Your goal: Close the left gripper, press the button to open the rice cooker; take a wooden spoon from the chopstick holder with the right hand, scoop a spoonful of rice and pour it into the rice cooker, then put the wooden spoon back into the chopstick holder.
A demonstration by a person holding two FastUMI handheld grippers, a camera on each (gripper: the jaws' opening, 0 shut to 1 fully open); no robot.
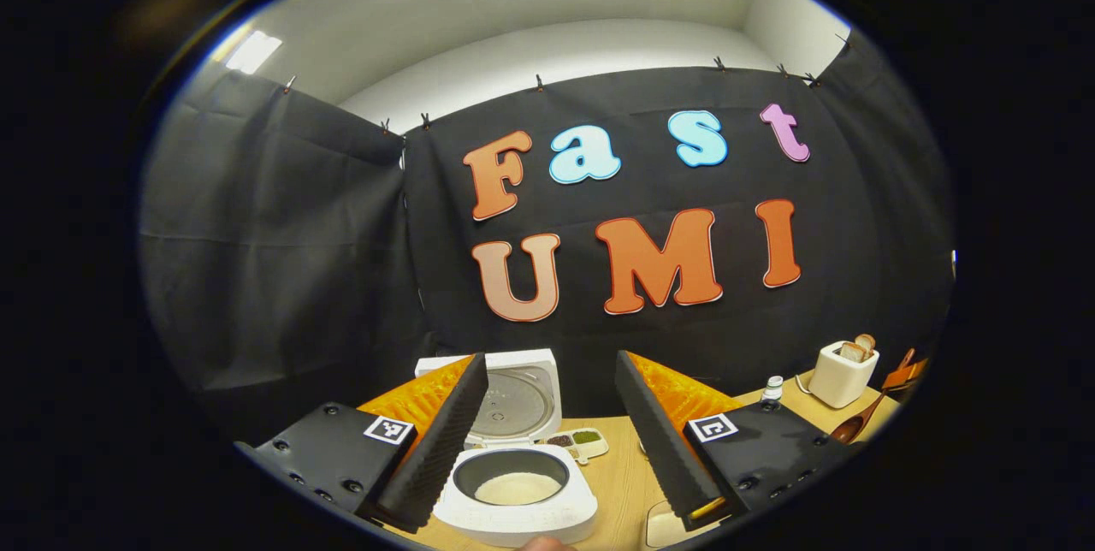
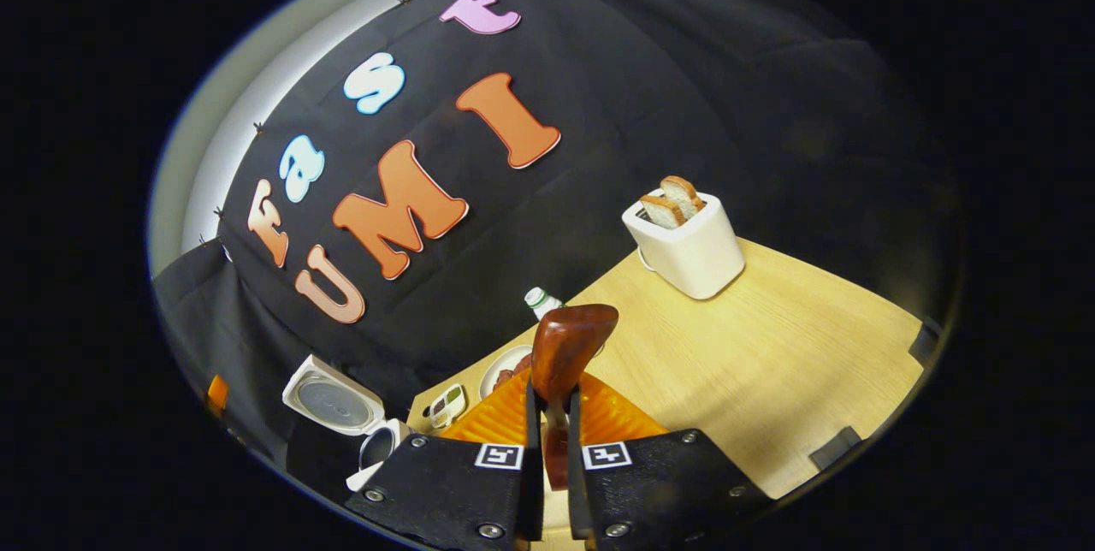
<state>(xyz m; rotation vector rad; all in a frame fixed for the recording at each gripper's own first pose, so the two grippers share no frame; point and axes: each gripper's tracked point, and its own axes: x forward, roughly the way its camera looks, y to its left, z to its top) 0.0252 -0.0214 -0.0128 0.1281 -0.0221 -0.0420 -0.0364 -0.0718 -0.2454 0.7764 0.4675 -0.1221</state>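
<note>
A light wooden table (image 2: 770,346) carries a white rice cooker (image 1: 513,491), lid raised, rice in its pot. The left tool (image 1: 547,440) hangs above it, fingers spread apart. The right tool (image 2: 552,431) is clamped on a wooden spoon (image 2: 565,346), bowl upward, off the table.

no readable labels, brands, numbers

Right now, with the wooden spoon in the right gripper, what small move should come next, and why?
Probably carry the wooden spoon back toward the chopstick holder. The right gripper is shut on its handle with the bowl raised above the table, and the rice cooker stands open with white rice already in its pot. Whether the spoon is empty I cannot tell, so check that first.
</note>
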